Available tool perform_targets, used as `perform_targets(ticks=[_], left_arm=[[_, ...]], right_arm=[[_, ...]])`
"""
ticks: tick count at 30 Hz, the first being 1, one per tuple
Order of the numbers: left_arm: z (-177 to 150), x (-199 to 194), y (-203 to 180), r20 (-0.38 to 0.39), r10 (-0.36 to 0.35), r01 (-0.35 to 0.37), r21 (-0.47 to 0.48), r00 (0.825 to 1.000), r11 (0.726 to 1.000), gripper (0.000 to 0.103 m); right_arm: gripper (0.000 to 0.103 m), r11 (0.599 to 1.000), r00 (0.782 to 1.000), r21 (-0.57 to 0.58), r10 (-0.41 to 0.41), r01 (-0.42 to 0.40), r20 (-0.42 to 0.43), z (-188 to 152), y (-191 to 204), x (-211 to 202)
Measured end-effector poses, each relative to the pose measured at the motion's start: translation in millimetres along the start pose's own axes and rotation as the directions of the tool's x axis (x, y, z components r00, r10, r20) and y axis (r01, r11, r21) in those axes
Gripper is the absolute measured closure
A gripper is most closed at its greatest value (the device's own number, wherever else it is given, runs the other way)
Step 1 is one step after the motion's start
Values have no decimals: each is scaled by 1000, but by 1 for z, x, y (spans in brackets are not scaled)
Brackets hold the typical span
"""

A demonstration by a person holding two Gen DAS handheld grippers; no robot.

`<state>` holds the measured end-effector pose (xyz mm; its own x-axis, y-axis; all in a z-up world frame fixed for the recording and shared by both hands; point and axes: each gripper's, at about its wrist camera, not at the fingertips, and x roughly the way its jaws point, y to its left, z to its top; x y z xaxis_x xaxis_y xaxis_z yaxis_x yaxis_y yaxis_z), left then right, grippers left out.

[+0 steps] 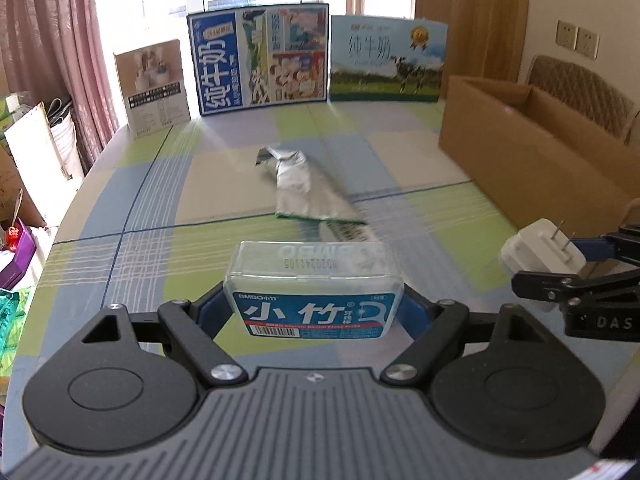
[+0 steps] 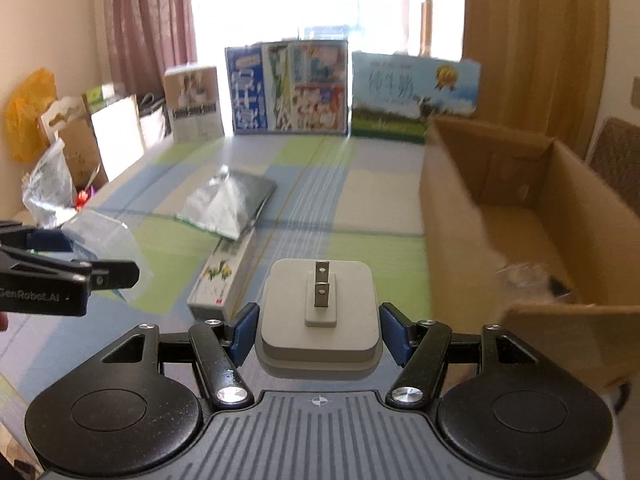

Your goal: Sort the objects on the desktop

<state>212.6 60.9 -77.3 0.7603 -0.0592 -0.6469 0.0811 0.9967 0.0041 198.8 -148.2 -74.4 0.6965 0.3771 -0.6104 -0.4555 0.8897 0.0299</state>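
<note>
Left wrist view: the left gripper (image 1: 314, 312) pinches a dental floss box (image 1: 314, 294) reading "BMBO", "小竹" and "Classic Dental Floss Picks", raised off the table (image 1: 120, 208). A silver pouch (image 1: 296, 184) lies unsorted left of the cardboard box (image 1: 520, 152); milk cartons behind read "纯牛奶".

Right wrist view: the right gripper (image 2: 318, 334) clamps a white plug adapter (image 2: 318, 320) just left of the cardboard box, which already holds something clear. A slim carton (image 2: 224, 280) remains. The other tool reads "GenRobot.AI".

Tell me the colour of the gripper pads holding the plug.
Blue pads, clearest in the right wrist view.
</note>
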Motion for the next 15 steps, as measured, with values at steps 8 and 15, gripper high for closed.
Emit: perform_targets(ticks=[8,15], left_arm=[[17,-50,-38,50,-29,29,6,998,1000,21],[30,-75,-80,81,-81,77,54,993,996,21]], right_arm=[[41,999,996,38,-42,39,80,10,-25,-55],[41,993,990,90,-89,79,108,10,-52,-87]])
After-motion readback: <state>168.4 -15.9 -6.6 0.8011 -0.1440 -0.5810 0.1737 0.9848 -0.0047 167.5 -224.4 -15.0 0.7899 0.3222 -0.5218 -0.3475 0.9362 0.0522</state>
